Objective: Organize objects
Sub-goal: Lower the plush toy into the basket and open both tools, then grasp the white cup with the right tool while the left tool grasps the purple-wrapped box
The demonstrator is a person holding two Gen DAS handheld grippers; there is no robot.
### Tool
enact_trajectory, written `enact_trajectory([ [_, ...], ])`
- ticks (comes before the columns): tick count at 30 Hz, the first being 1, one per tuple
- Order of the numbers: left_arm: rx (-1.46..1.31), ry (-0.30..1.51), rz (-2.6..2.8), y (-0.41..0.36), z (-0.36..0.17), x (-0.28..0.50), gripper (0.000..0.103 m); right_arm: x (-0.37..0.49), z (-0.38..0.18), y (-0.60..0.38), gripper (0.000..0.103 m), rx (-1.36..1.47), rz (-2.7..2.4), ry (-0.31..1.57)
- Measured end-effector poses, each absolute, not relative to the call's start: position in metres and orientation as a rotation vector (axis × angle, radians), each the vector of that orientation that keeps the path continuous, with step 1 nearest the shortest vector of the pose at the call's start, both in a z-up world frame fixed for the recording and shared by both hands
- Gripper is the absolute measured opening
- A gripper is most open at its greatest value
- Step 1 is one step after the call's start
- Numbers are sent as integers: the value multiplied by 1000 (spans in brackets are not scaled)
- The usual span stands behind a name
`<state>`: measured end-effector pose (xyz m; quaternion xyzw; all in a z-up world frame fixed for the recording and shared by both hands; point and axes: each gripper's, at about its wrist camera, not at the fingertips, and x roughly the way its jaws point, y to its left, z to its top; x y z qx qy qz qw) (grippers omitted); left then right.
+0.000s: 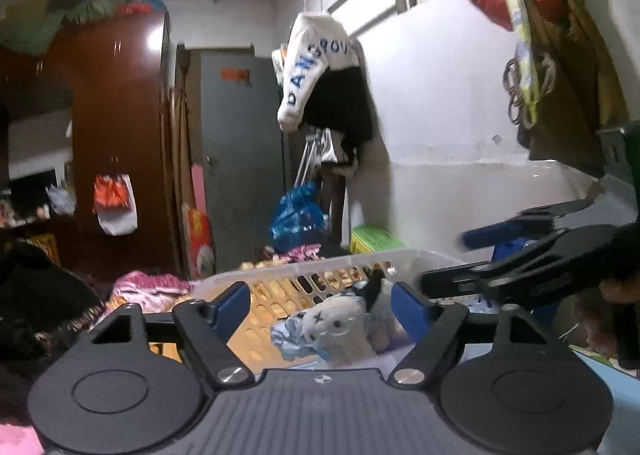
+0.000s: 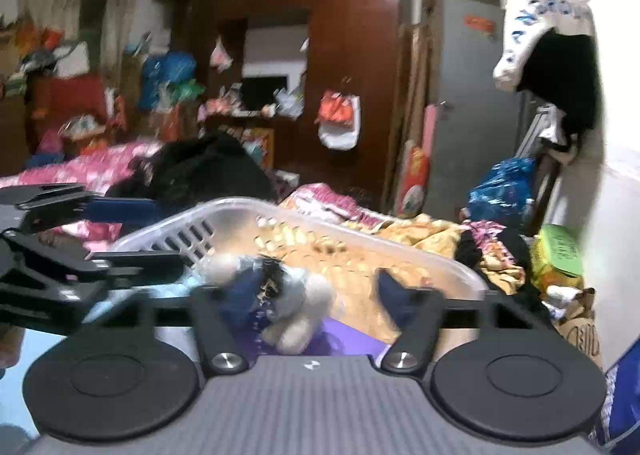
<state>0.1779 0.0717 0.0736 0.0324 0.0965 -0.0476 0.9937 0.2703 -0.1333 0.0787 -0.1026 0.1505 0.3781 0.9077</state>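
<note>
Both tools wide open, side by side at the near rim of the basket [image 1: 332, 275]; left tool [image 1: 324, 303] with blue pads spread, nothing pressed between them; right tool [image 2: 316, 295] likewise spread, blurred, gripping nothing.

Plush toy [image 1: 340, 329] lying inside the basket at its near end, pale body with dark patches, between the left tool's fingers in the left view but free of the pads; in the right view the same toy [image 2: 288, 307] sits just ahead of the open jaws, resting on something purple, untouched as far as can be told.

Judged from this: one toy already placed in the basket, so that part looks done; rest of the basket mostly bare. Plenty left, probably: bed [image 2: 420, 231] behind strewn with pink and yellow cloth and dark clothing; which of it belongs to the task, impossible to tell. Next likely a reach for another loose item.
</note>
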Motion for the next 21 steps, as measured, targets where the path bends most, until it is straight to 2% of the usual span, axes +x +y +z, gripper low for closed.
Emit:
enact_trajectory([
  [1, 54, 187, -100, 72, 74, 168, 82, 263, 80, -145, 103, -193, 774, 293],
  [4, 19, 206, -119, 71, 66, 136, 86, 239, 76, -187, 103, -128, 773, 248],
  [9, 30, 255, -109, 70, 33, 96, 86, 207, 39, -252, 103, 10, 807, 306],
  [16, -37, 317, -117, 76, -4, 70, 86, 169, -6, -290, 103, 127, 796, 345],
  [21, -18, 321, -117, 76, -13, 61, 86, 165, -7, -293, 103, 81, 801, 331],
])
